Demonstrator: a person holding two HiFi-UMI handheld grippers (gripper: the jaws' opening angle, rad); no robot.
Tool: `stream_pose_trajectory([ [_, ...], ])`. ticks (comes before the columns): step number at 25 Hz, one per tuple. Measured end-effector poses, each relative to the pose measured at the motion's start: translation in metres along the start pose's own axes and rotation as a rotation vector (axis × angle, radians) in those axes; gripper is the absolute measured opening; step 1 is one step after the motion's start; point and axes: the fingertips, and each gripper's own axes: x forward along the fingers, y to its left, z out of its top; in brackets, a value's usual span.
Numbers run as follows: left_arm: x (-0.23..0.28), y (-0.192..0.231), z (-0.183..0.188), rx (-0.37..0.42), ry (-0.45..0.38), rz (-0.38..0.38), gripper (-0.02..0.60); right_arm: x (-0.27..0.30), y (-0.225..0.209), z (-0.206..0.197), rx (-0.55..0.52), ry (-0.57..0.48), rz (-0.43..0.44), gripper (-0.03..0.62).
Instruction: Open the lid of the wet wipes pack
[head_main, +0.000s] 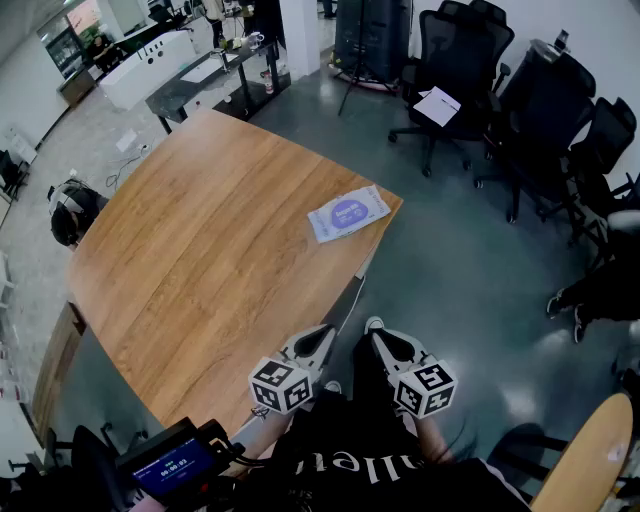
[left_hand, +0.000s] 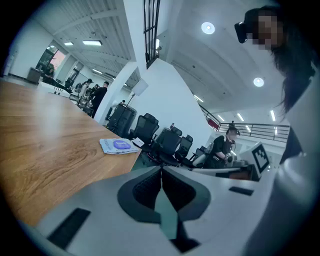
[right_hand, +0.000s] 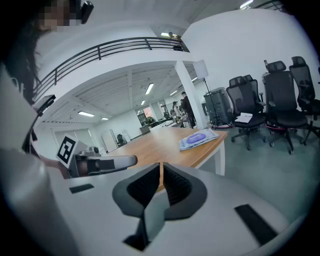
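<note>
Down at 6 o'clock, close to the person, the left gripper (head_main: 320, 338) and the right gripper (head_main: 377, 336) are side by side at the near edge of the bench (head_main: 190, 260). Each one has its jaws pressed together with nothing between them. Farther out, at about 12 o'clock, the wet wipes pack (head_main: 348, 213) lies flat near the bench's right edge, well apart from both grippers. Black chairs (head_main: 462, 62) stand on the floor at 1 o'clock.

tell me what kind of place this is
Most likely an open-plan office or lab: a big wooden table bearing a wet wipes pack, a cluster of black office chairs on a polished grey floor, and more desks further back.
</note>
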Motion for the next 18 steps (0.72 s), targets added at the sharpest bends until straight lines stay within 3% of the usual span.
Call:
stream_pose_trajectory([
  [6, 0.044, 0.029, 0.031, -0.011, -0.036, 0.062, 0.000, 0.036, -0.051, 0.040, -0.020, 0.003, 0.035, 0.029],
  [18, 0.146, 0.086, 0.078, -0.079, -0.097, 0.295, 0.000, 0.106, -0.140, 0.114, -0.094, 0.096, 0.326, 0.029],
])
